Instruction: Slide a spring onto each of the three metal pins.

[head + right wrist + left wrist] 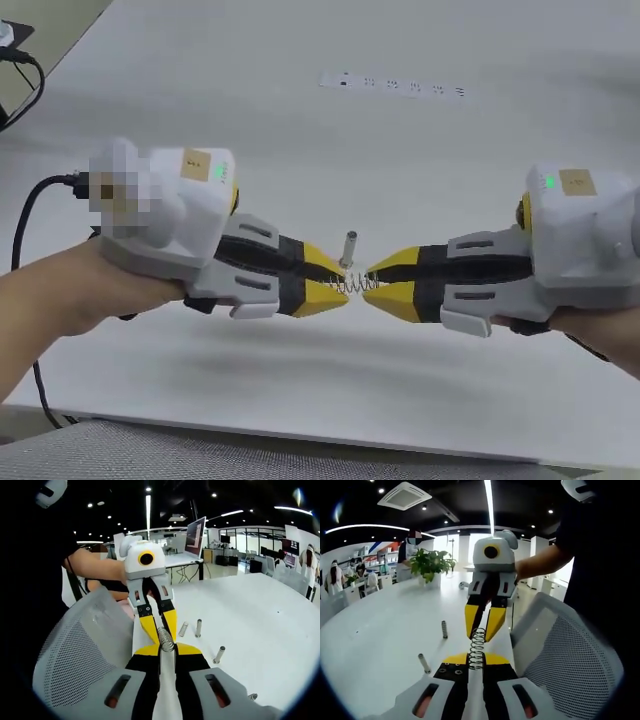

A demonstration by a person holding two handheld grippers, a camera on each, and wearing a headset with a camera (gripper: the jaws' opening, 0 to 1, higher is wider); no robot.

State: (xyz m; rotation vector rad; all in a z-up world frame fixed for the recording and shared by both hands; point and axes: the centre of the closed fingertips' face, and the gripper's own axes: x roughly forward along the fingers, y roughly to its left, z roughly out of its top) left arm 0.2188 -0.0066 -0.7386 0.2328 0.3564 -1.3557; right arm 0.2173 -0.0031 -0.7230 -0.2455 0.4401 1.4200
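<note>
Open office: white desks (260, 610), monitor (195, 536).

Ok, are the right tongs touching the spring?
Touching. In the left gripper view the spring runs from the left tongs straight into the yellow tips of the right tongs, which pinch its far end with no gap.

Bright, even overhead light. Ceiling strips (489, 500) glare. Soft shadow on white table (300, 370). Fisheye bends edges in gripper views. Spring (477, 647) crisp. Head view slightly soft, perhaps motion blur.

Spring (357, 284) ends hidden between fingers (325, 293); pin (350, 247) base hidden behind spring.
</note>
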